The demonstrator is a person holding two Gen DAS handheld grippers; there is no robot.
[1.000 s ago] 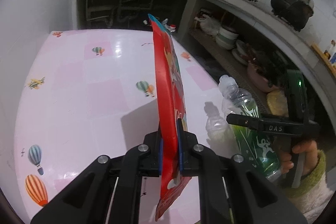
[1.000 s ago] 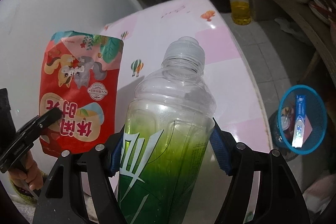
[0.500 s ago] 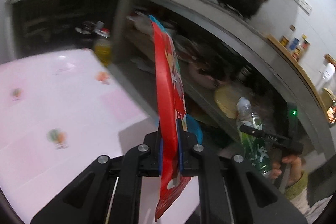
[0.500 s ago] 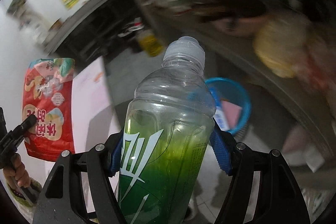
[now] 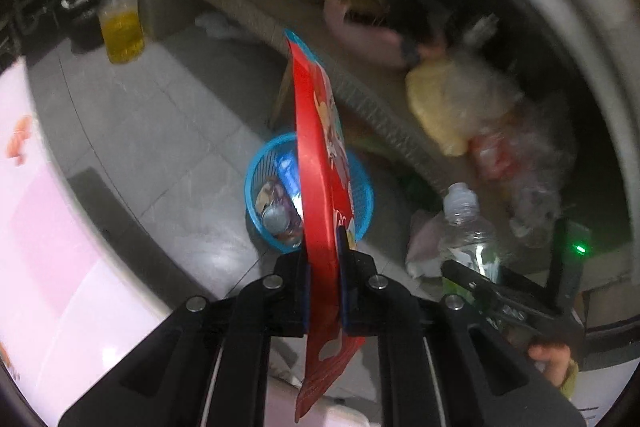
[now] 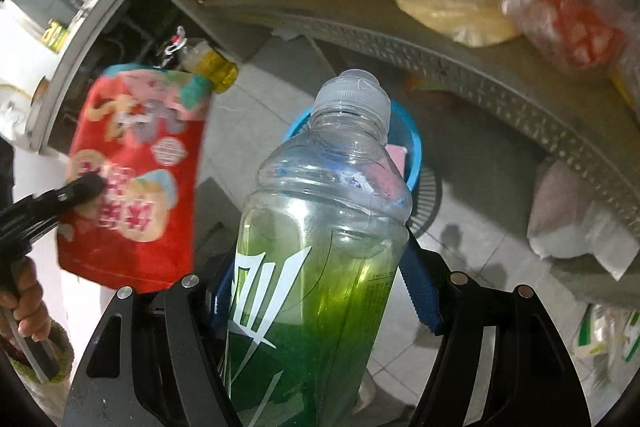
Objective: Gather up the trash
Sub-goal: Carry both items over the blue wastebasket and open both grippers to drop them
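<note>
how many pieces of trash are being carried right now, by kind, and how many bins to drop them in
red snack pouch: 1, pinched in the left claw
green-label plastic bottle: 1, gripped in the right claw
blue trash basket: 1, on the floor, already holding some trash
total: 2 carried pieces, 1 bin

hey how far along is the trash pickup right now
Some trash already lies in the blue basket on the floor. In hand: the left gripper is shut on the red snack bag, and the right gripper is shut on the green bottle, both held near the basket. Left to do: drop both in.
</note>
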